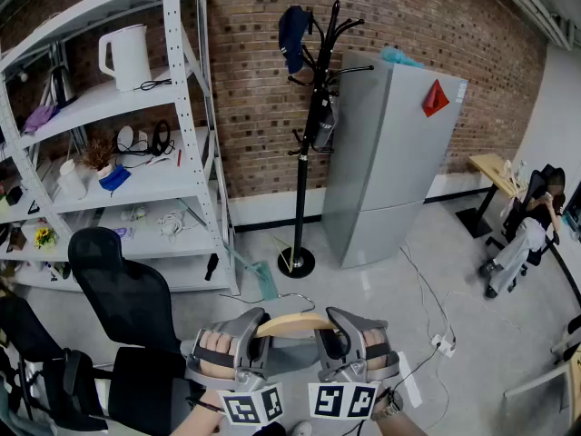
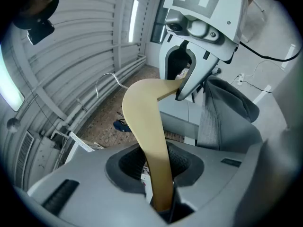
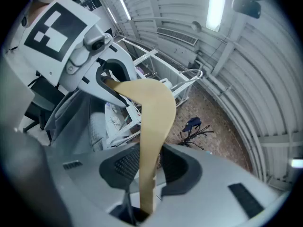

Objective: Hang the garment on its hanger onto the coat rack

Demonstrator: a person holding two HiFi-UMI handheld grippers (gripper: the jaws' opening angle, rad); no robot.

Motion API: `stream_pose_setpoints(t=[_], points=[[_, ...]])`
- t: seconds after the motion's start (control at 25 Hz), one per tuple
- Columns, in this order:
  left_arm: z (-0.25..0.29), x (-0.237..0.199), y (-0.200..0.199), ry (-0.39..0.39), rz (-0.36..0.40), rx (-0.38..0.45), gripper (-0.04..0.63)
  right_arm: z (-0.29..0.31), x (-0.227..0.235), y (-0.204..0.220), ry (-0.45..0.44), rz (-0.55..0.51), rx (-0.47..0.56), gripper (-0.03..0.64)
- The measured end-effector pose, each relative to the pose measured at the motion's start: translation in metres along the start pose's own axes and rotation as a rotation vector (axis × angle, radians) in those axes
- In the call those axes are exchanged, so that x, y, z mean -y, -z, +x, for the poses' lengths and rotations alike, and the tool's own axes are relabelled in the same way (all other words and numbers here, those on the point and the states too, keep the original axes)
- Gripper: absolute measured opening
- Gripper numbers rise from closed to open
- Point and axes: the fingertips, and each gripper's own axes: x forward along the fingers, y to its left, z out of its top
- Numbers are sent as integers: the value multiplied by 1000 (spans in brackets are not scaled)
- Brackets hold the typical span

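A wooden hanger with a grey garment hanging from it is held low in front of me. My left gripper is shut on its left arm and my right gripper on its right arm. In the left gripper view the pale wood runs up from between the jaws, with the metal hook beyond. The right gripper view shows the other arm clamped the same way, and the hook. The black coat rack stands ahead against the brick wall, well apart from the hanger.
A dark blue cap hangs on the rack's top. A grey cabinet stands right of it, a white shelf unit left. A black chair is near my left side. A cable and power strip lie on the floor.
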Motion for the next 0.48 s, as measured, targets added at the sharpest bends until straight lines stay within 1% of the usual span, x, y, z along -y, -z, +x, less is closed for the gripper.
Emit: stream_pose_setpoints(t=[0.24,0.48], points=[[-12,-4,19,-11,-22,16,94,0,-12,-20,5,-33,-14,118],[-26,-19,47,4,-56,92,94,-1,-23,-56,56,-69,-81,118]])
